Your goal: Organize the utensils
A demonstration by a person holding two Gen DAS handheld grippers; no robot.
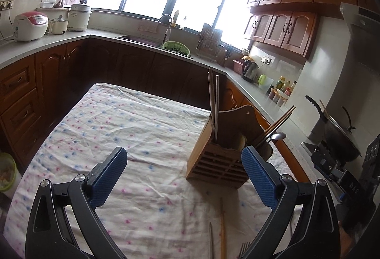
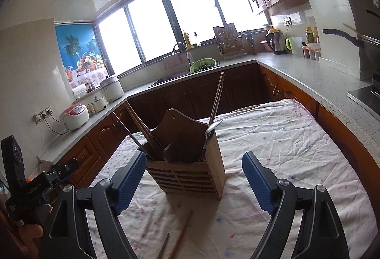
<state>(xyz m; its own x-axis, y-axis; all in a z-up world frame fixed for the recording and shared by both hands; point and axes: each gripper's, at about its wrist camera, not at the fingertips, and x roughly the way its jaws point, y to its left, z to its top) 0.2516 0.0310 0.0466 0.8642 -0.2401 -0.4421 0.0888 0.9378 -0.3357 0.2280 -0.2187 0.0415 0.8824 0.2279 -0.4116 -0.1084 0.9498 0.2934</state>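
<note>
Left gripper: jaws wide apart, nothing between the blue pads, hanging low over the cloth.
Right gripper: jaws spread too, empty; the rack sits just past the fingertips in its view.
Rack: wooden utensil holder with a slatted front, upright on the worktop, towards the right edge in the left view.
Chopsticks in rack: a pair stands nearly upright in the rack's left compartment, tips well above the rim.
More chopsticks: these lean out to the right from the right compartment.
Spoon: metal bowl poking up beside those leaning sticks, same compartment.
Loose chopsticks: one wooden stick and a darker one lie flat on the cloth near the worktop's near edge, in front of the rack, apart from it.
Fork: only the tines show at the very bottom of the left view, just right of the loose sticks.
Cloth: white, dotted pink and blue, wrinkled, covering the whole worktop.
Other rig: the right gripper's black body shows at the right edge of the left view; the left one's at the left edge of the right view.
Backdrop: kitchen counter with sink, green basket, kettle, rice cooker.
</note>
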